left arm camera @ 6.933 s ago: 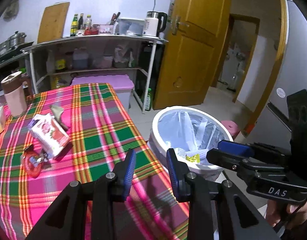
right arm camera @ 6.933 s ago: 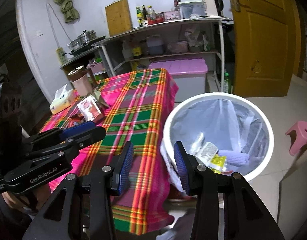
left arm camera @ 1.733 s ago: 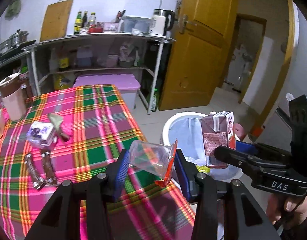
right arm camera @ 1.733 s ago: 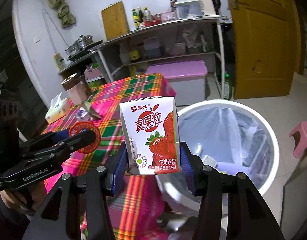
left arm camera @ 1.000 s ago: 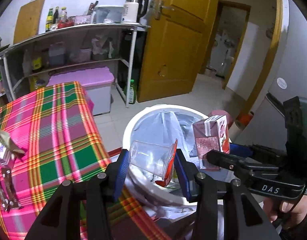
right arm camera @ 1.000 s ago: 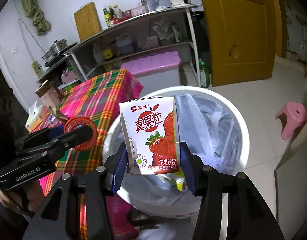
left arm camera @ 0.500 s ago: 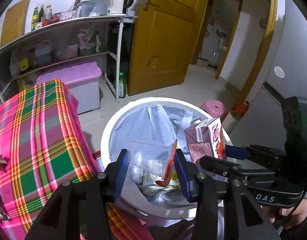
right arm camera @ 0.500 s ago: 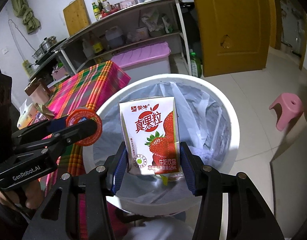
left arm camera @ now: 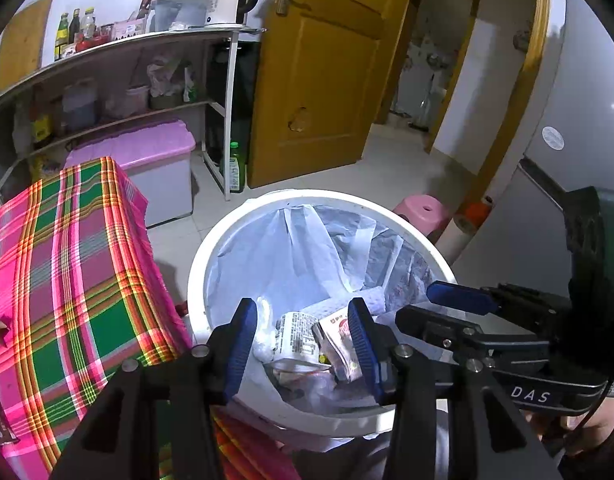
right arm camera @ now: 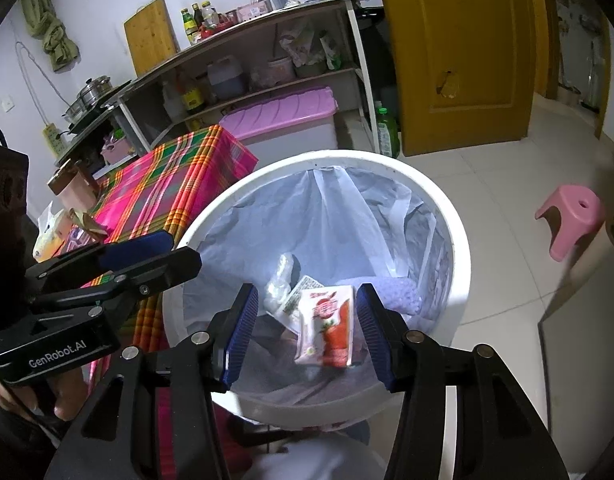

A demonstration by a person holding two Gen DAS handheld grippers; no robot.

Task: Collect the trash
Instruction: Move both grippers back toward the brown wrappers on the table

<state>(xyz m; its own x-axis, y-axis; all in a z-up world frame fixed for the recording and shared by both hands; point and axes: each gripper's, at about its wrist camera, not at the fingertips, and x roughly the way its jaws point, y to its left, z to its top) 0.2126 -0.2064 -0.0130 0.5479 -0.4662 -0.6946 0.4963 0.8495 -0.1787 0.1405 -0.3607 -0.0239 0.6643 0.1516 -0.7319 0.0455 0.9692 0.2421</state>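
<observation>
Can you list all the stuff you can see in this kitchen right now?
Trash bin: one, white, clear liner, beside the table.
Milk carton: one, strawberry print, inside the bin.
Tablecloth: one, pink-green plaid, on the table.
Storage box: one, purple lid, under the shelves.
Stool: one, pink, on the floor.
Kettle: one, white, top shelf.
Door: one, yellow-brown.
Left gripper: open, over the bin.
Right gripper: open, over the bin.

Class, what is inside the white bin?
In the white bin: a plastic liner, a strawberry milk carton, a printed wrapper. Anything beneath them is hidden.
</observation>
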